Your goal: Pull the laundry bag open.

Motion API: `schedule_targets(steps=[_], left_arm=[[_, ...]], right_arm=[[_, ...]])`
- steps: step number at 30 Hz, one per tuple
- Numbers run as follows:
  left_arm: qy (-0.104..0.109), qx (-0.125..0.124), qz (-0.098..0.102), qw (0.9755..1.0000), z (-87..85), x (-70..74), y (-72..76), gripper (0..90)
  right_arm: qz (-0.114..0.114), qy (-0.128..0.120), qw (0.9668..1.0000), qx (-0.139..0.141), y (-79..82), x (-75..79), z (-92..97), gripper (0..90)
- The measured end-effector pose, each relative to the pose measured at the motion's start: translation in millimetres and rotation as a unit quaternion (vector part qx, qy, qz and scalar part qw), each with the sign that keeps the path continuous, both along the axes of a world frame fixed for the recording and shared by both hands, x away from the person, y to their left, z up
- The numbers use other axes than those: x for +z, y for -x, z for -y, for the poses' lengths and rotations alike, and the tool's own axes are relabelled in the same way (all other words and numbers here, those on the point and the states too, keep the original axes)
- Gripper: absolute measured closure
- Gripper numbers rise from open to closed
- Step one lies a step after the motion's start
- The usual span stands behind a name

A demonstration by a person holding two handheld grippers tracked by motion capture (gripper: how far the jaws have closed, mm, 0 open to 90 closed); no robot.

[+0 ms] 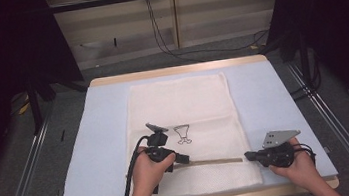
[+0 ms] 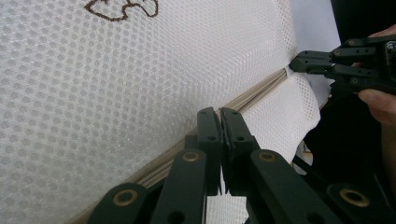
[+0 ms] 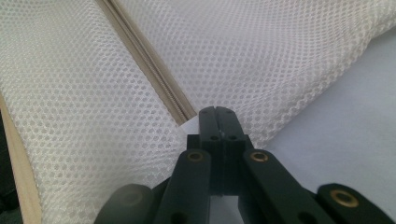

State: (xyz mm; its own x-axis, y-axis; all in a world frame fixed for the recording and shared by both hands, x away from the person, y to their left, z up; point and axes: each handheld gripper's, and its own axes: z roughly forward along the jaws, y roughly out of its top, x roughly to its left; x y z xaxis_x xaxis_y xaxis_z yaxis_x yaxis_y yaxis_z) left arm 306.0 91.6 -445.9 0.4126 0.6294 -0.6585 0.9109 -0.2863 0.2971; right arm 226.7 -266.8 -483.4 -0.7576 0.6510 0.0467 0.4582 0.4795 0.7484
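Your left tool is closed on the near end of the beige zipper, and your right tool is closed on the mesh at its other end. The white mesh bag lies flat on the blue surface, with a small drawing farther up.

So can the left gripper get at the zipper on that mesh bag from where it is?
Probably yes: the left gripper, jaws shut, sits right at the zipper of the mesh bag, with nothing between them.
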Motion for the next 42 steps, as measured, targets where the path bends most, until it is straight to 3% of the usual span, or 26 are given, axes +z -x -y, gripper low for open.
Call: schedule_targets(steps=[11,19,21,23,42], left_arm=[[0.000,0.015,0.000,0.9999,-20.5,-0.1,1.4,87.5],[-0.004,0.021,0.003,0.9998,-25.0,-0.9,1.7,87.5],[0.004,0.022,-0.003,0.9997,-26.1,-0.9,2.1,87.5],[-0.008,0.017,0.004,0.9998,-27.3,-1.1,1.7,87.5],[0.002,0.028,-0.002,0.9996,-39.3,0.0,2.3,87.5]], right_arm=[[0.000,0.000,1.0000,0.001,0.0,0.0,0.0,90.0],[0.000,0.000,1.0000,0.000,0.0,0.0,0.1,90.0],[-0.001,-0.001,1.0000,0.000,0.0,-0.1,0.1,90.0],[0.000,-0.002,1.0000,-0.002,0.1,-0.2,-0.1,90.0],[-0.001,-0.003,1.0000,-0.003,0.3,-0.4,-0.1,90.0]])
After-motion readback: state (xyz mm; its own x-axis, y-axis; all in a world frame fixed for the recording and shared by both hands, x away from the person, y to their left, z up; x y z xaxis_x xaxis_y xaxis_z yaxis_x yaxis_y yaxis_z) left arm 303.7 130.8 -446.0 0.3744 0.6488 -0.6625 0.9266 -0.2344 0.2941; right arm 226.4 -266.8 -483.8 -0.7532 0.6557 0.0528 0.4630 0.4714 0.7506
